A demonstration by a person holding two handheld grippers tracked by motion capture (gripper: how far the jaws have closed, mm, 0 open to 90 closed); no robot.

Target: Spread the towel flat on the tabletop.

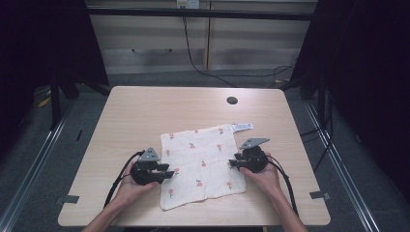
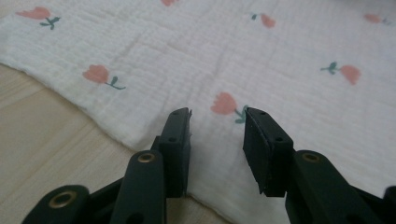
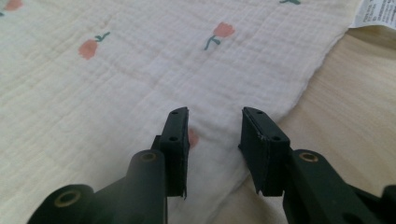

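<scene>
Table: light wood-grain rectangular tabletop (image 1: pixel 145 111) with rounded corners; a round dark cable hole (image 1: pixel 232 100) sits toward 1 o'clock.
Cloth: square cream gauze cloth (image 1: pixel 200 162) with crinkled weave and printed pink flowers on green stems, lying flat at table centre, slightly rotated; a white printed care label (image 1: pixel 241 126) projects from its 1 o'clock corner.
Left claw: black two-jaw left gripper (image 1: pixel 166 170) at the cloth's 9 o'clock edge; jaws parted, holding nothing, tips over the fabric (image 2: pixel 217 116).
Right claw: black two-jaw right gripper (image 1: pixel 232 163) at the cloth's 3 o'clock edge; jaws parted, empty, straddling the hem (image 3: pixel 215 114).
Hands: each hand (image 1: pixel 133 186) cups its gripper from below.
</scene>
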